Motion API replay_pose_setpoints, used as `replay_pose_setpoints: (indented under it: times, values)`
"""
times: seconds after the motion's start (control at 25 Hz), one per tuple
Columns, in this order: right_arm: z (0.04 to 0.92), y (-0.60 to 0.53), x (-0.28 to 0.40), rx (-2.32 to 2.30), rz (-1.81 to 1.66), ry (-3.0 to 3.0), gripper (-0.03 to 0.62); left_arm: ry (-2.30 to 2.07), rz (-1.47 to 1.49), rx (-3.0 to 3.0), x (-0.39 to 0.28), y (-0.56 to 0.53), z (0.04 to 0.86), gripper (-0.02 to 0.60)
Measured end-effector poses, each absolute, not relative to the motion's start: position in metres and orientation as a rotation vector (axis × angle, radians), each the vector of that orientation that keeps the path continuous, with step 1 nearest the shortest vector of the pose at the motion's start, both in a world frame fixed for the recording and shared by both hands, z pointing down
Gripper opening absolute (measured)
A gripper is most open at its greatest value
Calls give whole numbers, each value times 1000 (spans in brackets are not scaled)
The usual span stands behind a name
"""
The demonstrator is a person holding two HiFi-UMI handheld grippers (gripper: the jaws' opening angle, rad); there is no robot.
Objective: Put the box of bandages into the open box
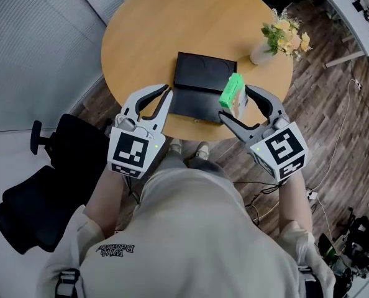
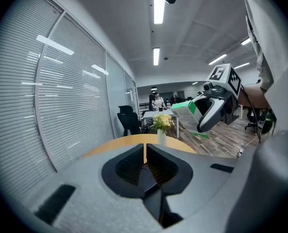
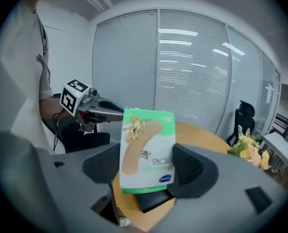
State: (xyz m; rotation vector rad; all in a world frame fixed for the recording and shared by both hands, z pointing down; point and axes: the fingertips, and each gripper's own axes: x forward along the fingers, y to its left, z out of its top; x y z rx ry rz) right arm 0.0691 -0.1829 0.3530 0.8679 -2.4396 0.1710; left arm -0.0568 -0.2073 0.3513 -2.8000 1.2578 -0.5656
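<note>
A black open box (image 1: 200, 85) lies on the round wooden table (image 1: 147, 30), near its front edge. The green and white box of bandages (image 1: 232, 94) hangs upright in the air just right of the black box, with my right gripper (image 1: 234, 102) shut on it. In the right gripper view the bandage box (image 3: 148, 149) fills the space between the jaws, with the black box (image 3: 153, 200) showing below it. At the black box's left edge my left gripper (image 1: 168, 93) hovers, jaws together and holding nothing. The left gripper view shows the bandage box (image 2: 185, 107) off to the right.
A white vase of yellow flowers (image 1: 277, 39) stands at the table's right rim. A black office chair (image 1: 41, 191) is at my left on the floor. Cables (image 1: 343, 123) lie on the wood floor to the right. Window blinds (image 3: 183, 67) line the far wall.
</note>
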Motion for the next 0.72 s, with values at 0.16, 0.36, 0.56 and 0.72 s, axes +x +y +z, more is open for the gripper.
replay_pose_setpoints:
  times: [0.16, 0.36, 0.56, 0.72]
  values:
    - [379, -185, 58, 733, 182, -2380, 311, 1247, -625, -2822, -53, -211, 367, 35]
    - [413, -187, 49, 613, 217, -2325, 311, 1241, -708, -2856, -50, -210, 391, 35]
    - [447, -190, 44, 511, 226, -2261, 311, 1257, -701, -2882, -48, -217, 406, 35]
    - [478, -189, 42, 446, 223, -2200, 311, 1225, -713, -2911, -44, -219, 420, 35]
